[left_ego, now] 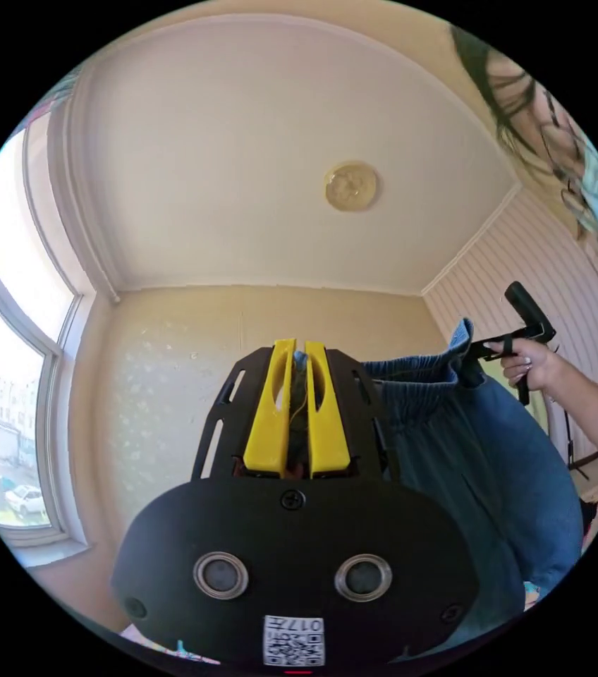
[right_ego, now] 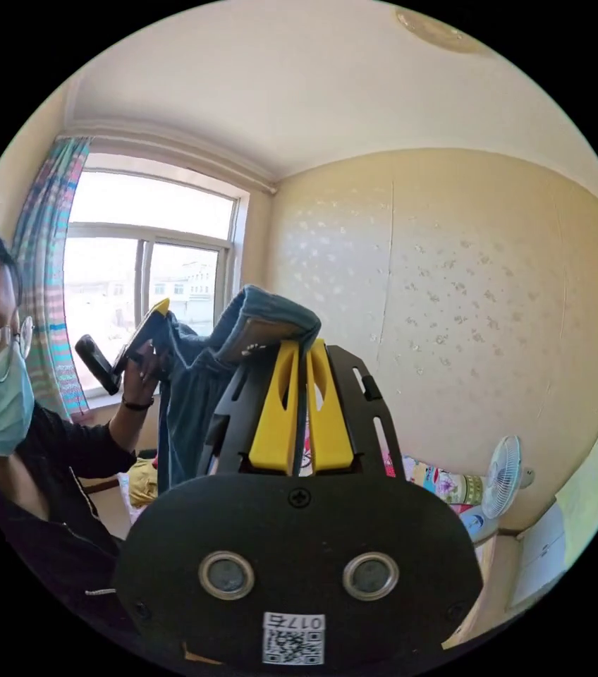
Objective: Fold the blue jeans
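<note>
Yellow jaws of the left tool (left_ego: 297,352) stand almost together with a strip of blue denim pinched between them. That denim is the waistband of the blue jeans (left_ego: 482,451), which hang in the air, the gathered band stretched from this tool across to the right tool (left_ego: 486,349), seen further off in the person's hand (left_ego: 532,363). In the right gripper view the right tool (right_ego: 300,350) likewise has its jaws nearly closed on a folded edge of the jeans (right_ego: 193,395), and the left tool (right_ego: 161,314) holds the far end near the window (right_ego: 147,261).

My reading is that the step in hand is lifting the jeans by the waistband to let them hang straight before any fold. The next move would call for keeping both grips firm while lowering the cloth flat onto a surface, or bringing the two ends together to halve it lengthwise.

As for containers, I cannot make out any; low by the wall only a white fan (right_ego: 507,476) and some colourful clutter show.
</note>
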`<state>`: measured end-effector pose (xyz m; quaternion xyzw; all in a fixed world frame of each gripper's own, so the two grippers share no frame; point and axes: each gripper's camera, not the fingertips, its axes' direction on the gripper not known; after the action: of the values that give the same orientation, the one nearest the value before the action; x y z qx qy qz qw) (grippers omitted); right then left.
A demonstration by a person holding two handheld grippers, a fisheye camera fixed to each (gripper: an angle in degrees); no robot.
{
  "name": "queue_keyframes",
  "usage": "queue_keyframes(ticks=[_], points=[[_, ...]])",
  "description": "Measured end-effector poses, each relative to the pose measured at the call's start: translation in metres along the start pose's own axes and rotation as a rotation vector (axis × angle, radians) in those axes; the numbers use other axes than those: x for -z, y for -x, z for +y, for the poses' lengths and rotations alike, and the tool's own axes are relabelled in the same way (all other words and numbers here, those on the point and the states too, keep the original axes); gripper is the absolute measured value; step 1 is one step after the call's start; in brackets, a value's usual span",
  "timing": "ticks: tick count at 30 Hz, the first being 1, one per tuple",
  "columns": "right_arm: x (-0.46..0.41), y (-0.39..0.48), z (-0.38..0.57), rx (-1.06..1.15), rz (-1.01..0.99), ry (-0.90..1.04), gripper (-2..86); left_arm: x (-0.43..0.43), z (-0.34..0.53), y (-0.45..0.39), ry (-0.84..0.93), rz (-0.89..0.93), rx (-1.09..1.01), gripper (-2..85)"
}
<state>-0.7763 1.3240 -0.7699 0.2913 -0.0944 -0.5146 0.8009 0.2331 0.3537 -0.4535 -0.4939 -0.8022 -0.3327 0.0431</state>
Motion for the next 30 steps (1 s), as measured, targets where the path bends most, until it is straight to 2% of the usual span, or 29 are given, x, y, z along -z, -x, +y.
queue_keyframes(ticks=[3, 6, 8, 9, 10, 11, 12, 14, 18, 20, 22, 25, 28, 30], points=[[-0.1, -0.092, -0.004, -0.09, 0.008, 0.103, 2.6, -0.096, 0.056, -0.009, 0.079, -0.031, -0.003, 3.4], [-0.241, -0.212, 0.014, -0.225, 0.092, 0.255, 3.0, -0.235, 0.15, -0.003, 0.273, 0.013, 0.091, 3.5], [-0.333, -0.282, 0.05, -0.261, 0.154, 0.292, 3.6, -0.346, 0.278, -0.002, 0.467, -0.006, 0.204, 3.7], [-0.39, -0.319, 0.086, -0.217, 0.185, 0.293, 4.9, -0.368, 0.314, -0.006, 0.527, -0.027, 0.197, 3.7], [-0.437, -0.351, 0.127, -0.187, 0.258, 0.324, 6.3, -0.402, 0.384, -0.014, 0.682, -0.064, 0.169, 3.7], [-0.455, -0.367, 0.147, -0.211, 0.323, 0.349, 7.2, -0.418, 0.45, -0.022, 0.813, -0.107, 0.158, 1.9], [-0.483, -0.396, 0.192, -0.297, 0.427, 0.351, 8.3, -0.418, 0.48, -0.026, 0.844, -0.126, 0.163, 1.1], [-0.519, -0.429, 0.267, -0.402, 0.385, 0.348, 8.8, -0.394, 0.587, -0.053, 0.853, -0.097, 0.148, 1.9], [-0.575, -0.439, 0.475, -0.291, 0.184, 0.532, 7.9, -0.308, 0.756, -0.118, 1.025, 0.04, -0.048, 5.2], [-0.574, -0.437, 0.563, -0.331, 0.07, 0.614, 7.6, -0.226, 0.842, -0.137, 1.14, 0.09, 0.076, 4.5], [-0.549, -0.438, 0.654, -0.471, -0.048, 0.654, 7.3, -0.163, 0.886, -0.143, 1.212, 0.079, 0.264, 4.1], [-0.488, -0.441, 0.717, -0.689, -0.202, 0.506, 6.7, -0.068, 0.907, -0.163, 1.264, 0.038, 0.494, 3.5], [-0.434, -0.43, 0.735, -0.792, -0.366, 0.318, 6.5, -0.002, 0.878, -0.192, 1.176, 0.096, 0.662, 3.6], [-0.423, -0.411, 0.734, -0.782, -0.396, 0.338, 7.0, 0.023, 0.857, -0.215, 1.156, 0.137, 0.704, 4.8]])
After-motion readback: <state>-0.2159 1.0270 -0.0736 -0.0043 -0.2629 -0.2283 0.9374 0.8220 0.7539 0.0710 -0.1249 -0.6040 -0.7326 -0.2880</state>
